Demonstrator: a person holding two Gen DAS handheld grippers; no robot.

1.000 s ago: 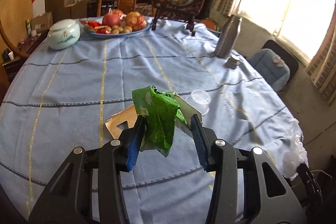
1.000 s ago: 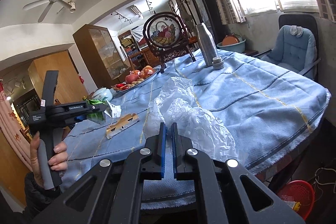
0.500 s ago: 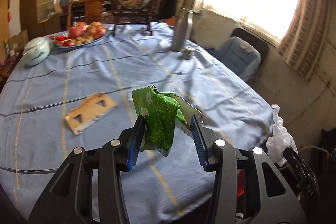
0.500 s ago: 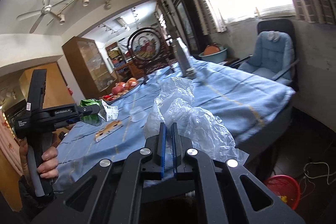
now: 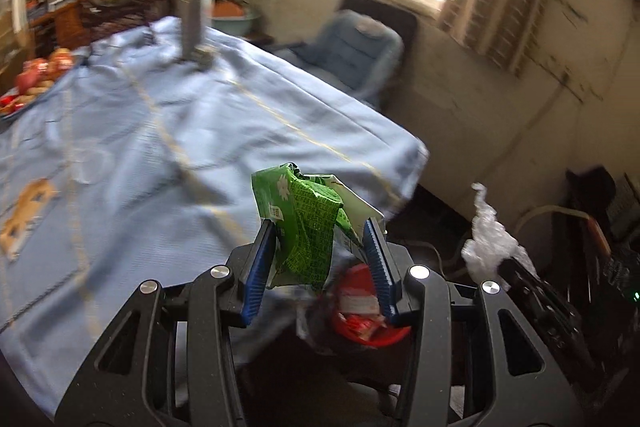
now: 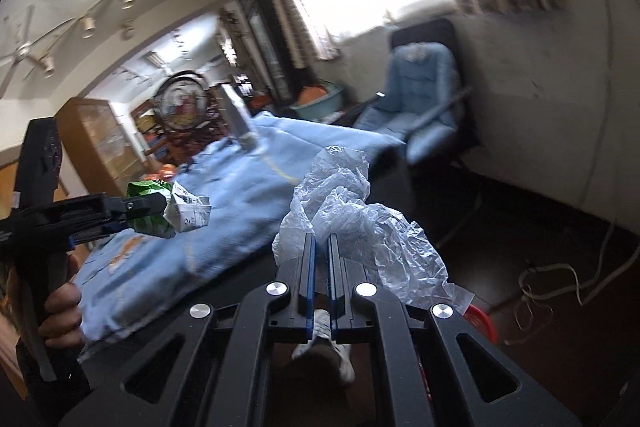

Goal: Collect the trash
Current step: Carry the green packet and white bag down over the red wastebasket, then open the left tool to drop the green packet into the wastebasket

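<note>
My left gripper [image 5: 318, 227] is shut on a crumpled green and white carton [image 5: 304, 223] and holds it in the air past the table's edge. Below it on the floor stands a red bin [image 5: 368, 315] with trash inside. In the right wrist view my right gripper [image 6: 322, 239] is shut on a crumpled clear plastic bag [image 6: 352, 215]. That bag [image 5: 488, 247] shows at the right of the left wrist view. The left gripper [image 6: 160, 205], in a person's hand [image 6: 60, 307], carries the carton [image 6: 176, 211] at the left. The red bin's rim [image 6: 482, 319] peeks out under the bag.
The table [image 5: 180, 131] with a blue cloth bears a cardboard scrap [image 5: 24, 211], a clear lid [image 5: 90, 163], a metal flask [image 5: 192, 19] and a fruit plate [image 5: 28, 79]. A blue padded chair [image 6: 424, 99] stands by the window. Cables [image 6: 560, 279] lie on the floor; a white shoe [image 6: 332, 343] is below.
Both grippers have swung right, off the table and past its edge, each keeping its grip. The red bin has come into view under the left gripper.
</note>
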